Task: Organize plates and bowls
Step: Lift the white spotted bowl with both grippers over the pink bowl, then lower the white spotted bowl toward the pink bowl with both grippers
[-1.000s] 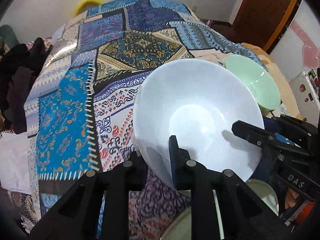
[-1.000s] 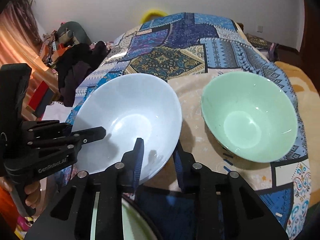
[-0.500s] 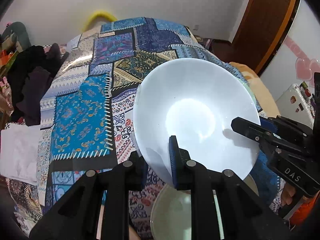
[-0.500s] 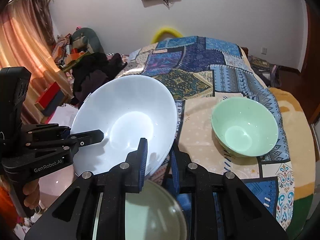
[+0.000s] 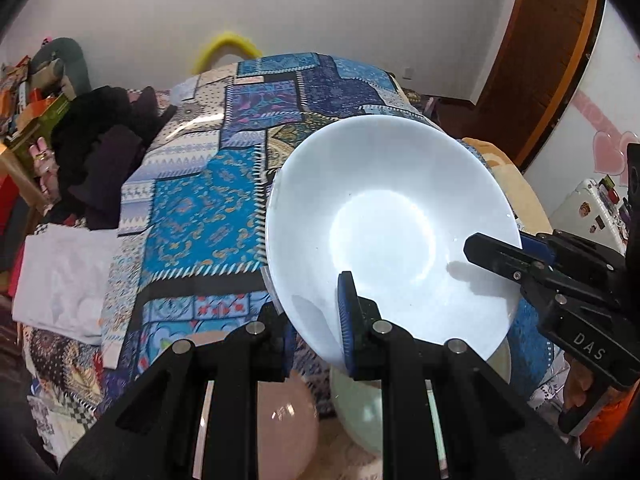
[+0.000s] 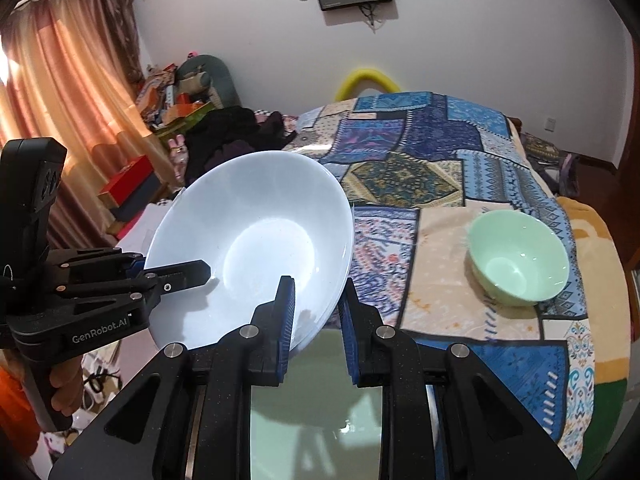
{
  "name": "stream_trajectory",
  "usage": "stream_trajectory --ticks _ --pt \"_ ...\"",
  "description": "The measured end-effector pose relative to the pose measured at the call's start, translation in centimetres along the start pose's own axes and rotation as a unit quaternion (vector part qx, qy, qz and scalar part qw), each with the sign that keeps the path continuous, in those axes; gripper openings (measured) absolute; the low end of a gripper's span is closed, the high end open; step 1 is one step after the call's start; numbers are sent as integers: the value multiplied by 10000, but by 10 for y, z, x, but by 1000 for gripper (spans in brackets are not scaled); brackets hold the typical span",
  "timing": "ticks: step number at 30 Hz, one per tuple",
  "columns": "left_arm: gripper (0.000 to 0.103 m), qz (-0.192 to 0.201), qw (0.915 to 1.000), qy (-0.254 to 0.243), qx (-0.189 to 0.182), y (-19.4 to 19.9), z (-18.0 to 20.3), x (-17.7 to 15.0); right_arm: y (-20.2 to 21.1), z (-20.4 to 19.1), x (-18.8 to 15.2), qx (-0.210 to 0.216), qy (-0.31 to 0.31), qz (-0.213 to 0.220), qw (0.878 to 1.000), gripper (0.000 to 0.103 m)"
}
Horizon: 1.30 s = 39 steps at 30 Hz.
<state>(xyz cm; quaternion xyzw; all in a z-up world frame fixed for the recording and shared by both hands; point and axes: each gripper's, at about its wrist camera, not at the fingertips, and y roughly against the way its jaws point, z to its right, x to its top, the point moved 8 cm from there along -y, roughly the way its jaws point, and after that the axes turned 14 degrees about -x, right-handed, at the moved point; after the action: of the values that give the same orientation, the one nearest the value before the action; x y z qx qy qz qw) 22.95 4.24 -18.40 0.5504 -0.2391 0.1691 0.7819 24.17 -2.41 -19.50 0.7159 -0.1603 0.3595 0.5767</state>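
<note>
Both wrist views look steeply down, close on the shared white bowl (image 5: 384,232) (patchwork bed (image 6: 460,168) beyond).

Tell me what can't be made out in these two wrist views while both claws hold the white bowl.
- Left wrist view: the white bowl hides the bedspread behind it, and the green bowl there is not visible.
- Pink dish and pale green dish below: mostly covered by the left claw; shape unclear.
- Right wrist view: the right claw covers the green surface beneath it.
- White bowl's underside: unseen in both.

White wall (image 6: 460,32), lit curtains (image 6: 68,92) (orange glow), patchwork bedspread (image 6: 440,148).
</note>
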Motion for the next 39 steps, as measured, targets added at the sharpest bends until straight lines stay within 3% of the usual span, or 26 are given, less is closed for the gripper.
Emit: stream_trajectory --ticks 19,39 --pt "18 154 9977 576 331 52 -40 -60 6 -67 -26 519 398 -175 9977 20" --pt "18 -118 9922 1195 344 42 -103 -116 -29 -125 -63 690 908 -909 9893 20"
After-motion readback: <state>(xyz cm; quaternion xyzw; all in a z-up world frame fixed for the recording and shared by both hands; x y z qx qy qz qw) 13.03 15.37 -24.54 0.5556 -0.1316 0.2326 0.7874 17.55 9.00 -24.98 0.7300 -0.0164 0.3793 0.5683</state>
